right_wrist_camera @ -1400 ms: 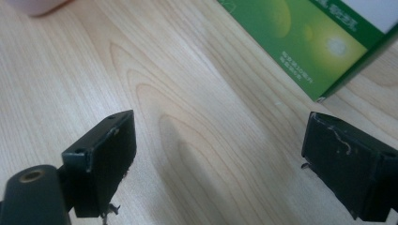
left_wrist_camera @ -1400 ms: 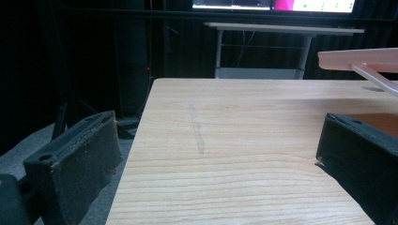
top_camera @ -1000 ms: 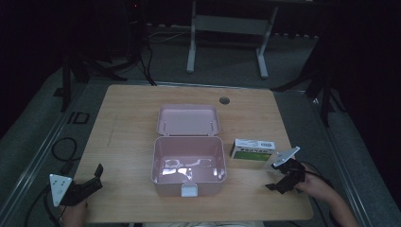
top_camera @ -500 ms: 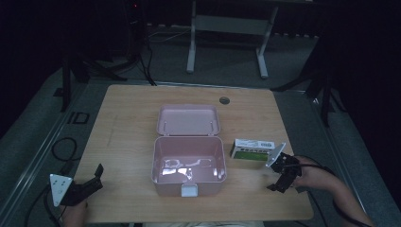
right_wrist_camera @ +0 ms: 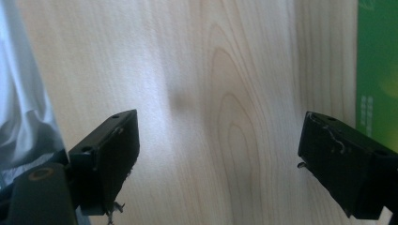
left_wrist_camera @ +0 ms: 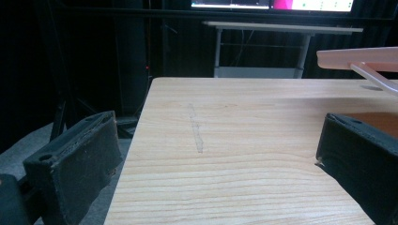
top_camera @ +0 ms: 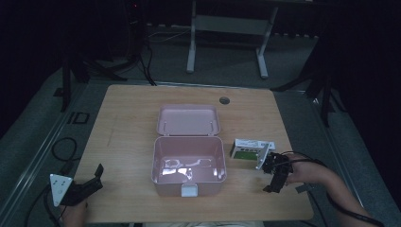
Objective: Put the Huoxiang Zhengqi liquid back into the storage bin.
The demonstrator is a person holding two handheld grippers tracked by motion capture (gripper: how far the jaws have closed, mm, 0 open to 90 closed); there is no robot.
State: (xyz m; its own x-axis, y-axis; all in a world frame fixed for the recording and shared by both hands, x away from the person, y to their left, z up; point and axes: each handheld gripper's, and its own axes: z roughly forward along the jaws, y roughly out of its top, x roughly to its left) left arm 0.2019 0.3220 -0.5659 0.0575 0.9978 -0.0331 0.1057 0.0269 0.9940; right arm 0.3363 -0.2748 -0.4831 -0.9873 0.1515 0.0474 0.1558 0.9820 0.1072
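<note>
An open pink plastic box [top_camera: 188,165] sits mid-table with nothing inside, its lid [top_camera: 188,119] folded back flat behind it. A small white-and-green carton [top_camera: 248,148] lies just right of the box. My right gripper [top_camera: 275,178] hovers beside the carton's near right end, tilted down at the table. Its jaws are open around bare wood [right_wrist_camera: 216,159], and the carton's green face [right_wrist_camera: 376,70] runs along the right edge of that view. At the table's near left corner my left gripper [top_camera: 92,182] is open and holds nothing [left_wrist_camera: 216,164]. The pink lid's edge [left_wrist_camera: 356,58] shows far to its right.
The wooden table [top_camera: 127,127] has a round cable hole [top_camera: 224,100] at its back edge. White cloth [right_wrist_camera: 21,117] shows at the left of the right gripper view. Metal stand legs [top_camera: 227,42] and cables lie on the dark floor behind the table.
My right gripper has shifted left, closer to the carton, and tipped downward toward the table. The left gripper, the pink box and the carton have stayed put.
</note>
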